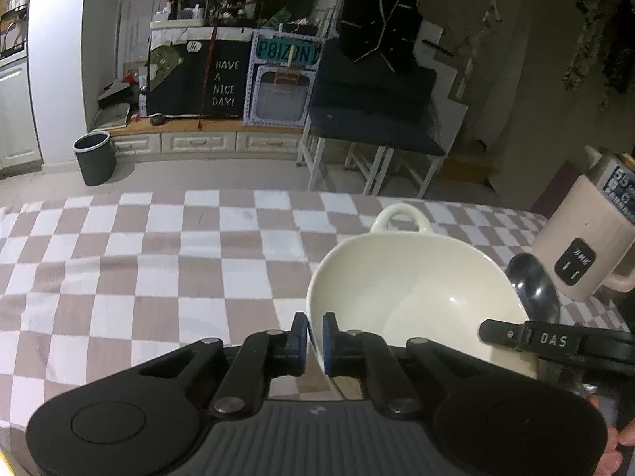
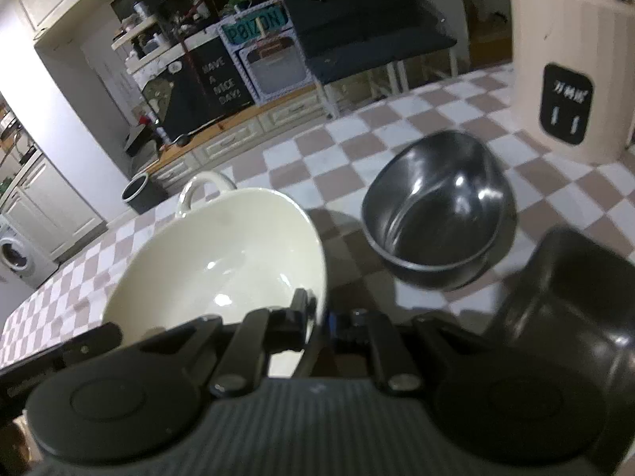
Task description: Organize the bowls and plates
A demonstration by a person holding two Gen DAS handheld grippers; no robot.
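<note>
Now both grippers are on the cream bowl [image 1: 416, 297], the big handled one sitting on the checkered tablecloth [image 1: 158, 261], and it is a two-sided grip. From the left wrist view, the left gripper [image 1: 315, 343] has its blue pads either side of the bowl's near rim, one pad outside the wall, one inside, squeezed tight on the ceramic. At that bowl's right edge the right gripper shows as a black bar lettered DAS.

Over to the right wrist view: the right gripper [image 2: 317, 323] pinches the cream bowl's rim on the side facing the black bowl [image 2: 436, 214], jaws nearly together with the thin wall between them. This picture is a little blurred at the fingertips, but the rim clearly runs into the gap. The cream bowl looks tilted, its loop handle [image 1: 401, 218] on the far side, away from both grippers.

Beside the cream bowl, just to its right, stands the black bowl, upright, glossy inside, apart from the cream one. Beyond the black bowl rises a beige kettle [image 2: 567, 59] with a dark label. Nearer than the black bowl, at the right edge, sits a dark square-cornered container [image 2: 563, 309], only partly in view.
</note>
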